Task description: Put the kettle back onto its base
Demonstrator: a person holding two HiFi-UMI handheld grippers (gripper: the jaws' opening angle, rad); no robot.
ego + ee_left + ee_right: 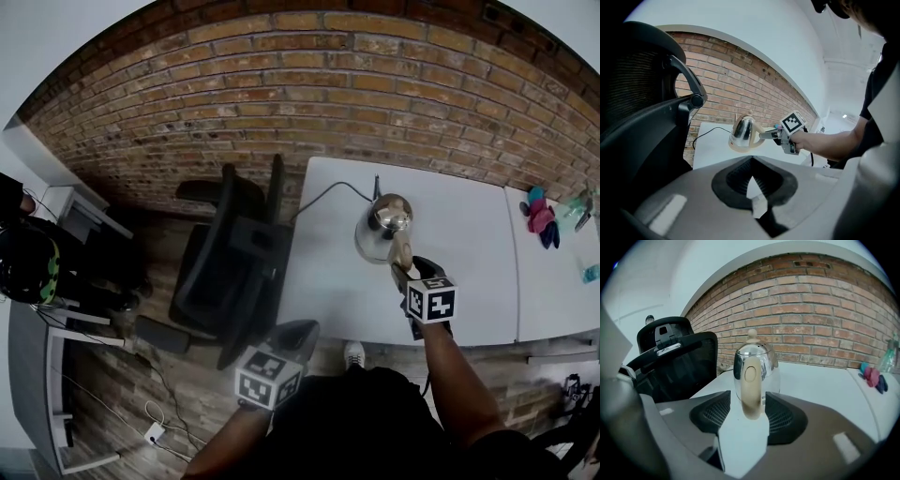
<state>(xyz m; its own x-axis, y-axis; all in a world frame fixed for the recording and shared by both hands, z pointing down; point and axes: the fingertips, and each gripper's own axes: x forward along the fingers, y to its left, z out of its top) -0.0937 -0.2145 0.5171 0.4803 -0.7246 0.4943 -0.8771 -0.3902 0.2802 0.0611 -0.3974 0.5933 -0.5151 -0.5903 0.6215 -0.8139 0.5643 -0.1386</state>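
Right gripper is closed on the kettle's beige handle, probably to keep its steel body upright and steerable.

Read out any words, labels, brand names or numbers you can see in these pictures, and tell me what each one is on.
No text can be read in any view.
Small label low on the kettle: too small and blurred to read.
Cubes on the left gripper and right gripper: black and white square patterns only, no letters or digits.
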